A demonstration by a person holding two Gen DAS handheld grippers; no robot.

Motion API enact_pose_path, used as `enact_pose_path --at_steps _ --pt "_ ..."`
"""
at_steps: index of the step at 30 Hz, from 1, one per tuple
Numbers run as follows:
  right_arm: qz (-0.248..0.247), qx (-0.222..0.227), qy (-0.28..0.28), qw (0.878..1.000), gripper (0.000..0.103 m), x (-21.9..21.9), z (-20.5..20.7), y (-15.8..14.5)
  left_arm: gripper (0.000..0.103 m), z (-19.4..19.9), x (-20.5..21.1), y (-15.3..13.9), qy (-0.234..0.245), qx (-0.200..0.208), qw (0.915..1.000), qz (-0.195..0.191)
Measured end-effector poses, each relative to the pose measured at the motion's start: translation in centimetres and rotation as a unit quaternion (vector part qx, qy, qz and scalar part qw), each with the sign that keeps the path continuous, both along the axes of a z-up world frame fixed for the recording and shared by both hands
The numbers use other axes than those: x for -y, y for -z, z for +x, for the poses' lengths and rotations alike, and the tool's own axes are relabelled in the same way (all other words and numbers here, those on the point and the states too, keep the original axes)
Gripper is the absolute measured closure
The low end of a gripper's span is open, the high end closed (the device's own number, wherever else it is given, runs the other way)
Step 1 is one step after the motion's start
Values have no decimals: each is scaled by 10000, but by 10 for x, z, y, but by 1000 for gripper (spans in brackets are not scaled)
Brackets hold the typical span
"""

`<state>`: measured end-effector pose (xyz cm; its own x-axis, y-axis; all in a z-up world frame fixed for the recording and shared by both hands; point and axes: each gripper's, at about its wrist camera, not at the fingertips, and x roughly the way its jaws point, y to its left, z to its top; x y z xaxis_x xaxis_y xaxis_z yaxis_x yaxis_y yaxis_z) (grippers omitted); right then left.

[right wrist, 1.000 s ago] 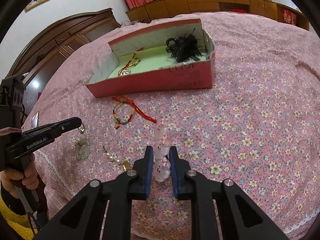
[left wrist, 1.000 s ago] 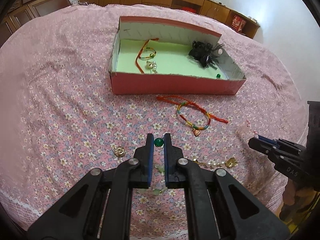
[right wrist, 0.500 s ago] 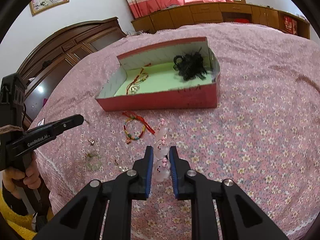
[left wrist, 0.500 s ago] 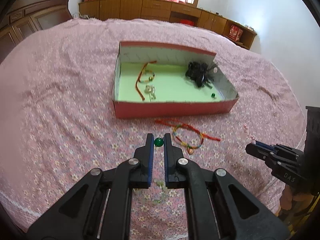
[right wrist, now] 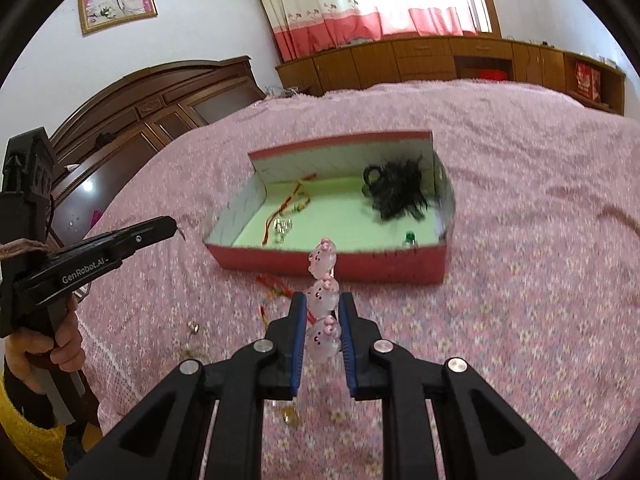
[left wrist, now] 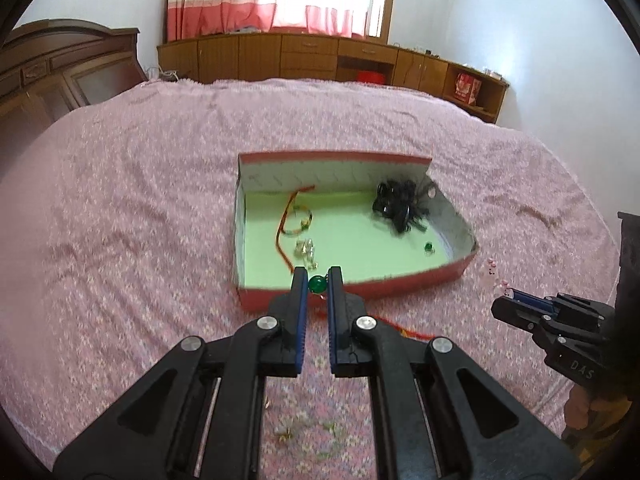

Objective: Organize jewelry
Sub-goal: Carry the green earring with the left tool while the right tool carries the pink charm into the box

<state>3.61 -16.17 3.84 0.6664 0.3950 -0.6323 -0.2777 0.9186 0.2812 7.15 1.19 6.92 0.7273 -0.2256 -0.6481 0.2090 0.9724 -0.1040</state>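
boxes 1 [left wrist: 420,280] | green beads 2 [left wrist: 317,285] | pig beads 3 [right wrist: 322,300] | tongs 2 [left wrist: 317,280]

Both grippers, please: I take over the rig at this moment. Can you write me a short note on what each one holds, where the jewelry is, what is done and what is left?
Left gripper: shut on a green bead, at the red box's near wall.
Right gripper: shut on a pink pig-bead bracelet, short of the box.
Done: in the box lie a red cord bracelet, black hair ties, a small green bead and a clear trinket.
Left: drop both held pieces in, then collect the cord bracelet and small pieces on the bedspread.
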Motion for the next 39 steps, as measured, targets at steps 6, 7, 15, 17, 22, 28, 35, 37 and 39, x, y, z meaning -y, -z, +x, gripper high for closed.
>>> enact_pose_path --at_steps 6,7,15,17,22,28,35,37,39 --pt "29 251 35 9997 85 -2 19 -13 102 20 1 -4 -51 184 9998 71" --pt "28 296 42 9996 85 -3 22 -15 102 22 0 -4 -70 213 9997 66" --pt "82 531 151 9984 85 -4 51 -24 102 44 -3 -3 -202 361 9991 17" --pt "79 532 180 9984 85 -5 60 -22 102 50 -3 2 -219 322 9992 21" --pt "7 457 242 9987 85 -7 82 -15 102 67 -4 18 -298 148 9994 -46" --pt "-182 225 313 9991 85 -9 106 2 102 82 0 38 -323 -56 9995 -15" --pt "-353 -129 280 9989 85 -12 125 23 102 94 -1 61 -383 -392 9985 60" --pt "-400 -253 264 9985 85 -14 129 29 102 95 -1 66 -388 -487 9980 85" --pt "-453 -342 258 9981 85 -15 132 33 102 96 -1 70 -383 -567 9976 100"
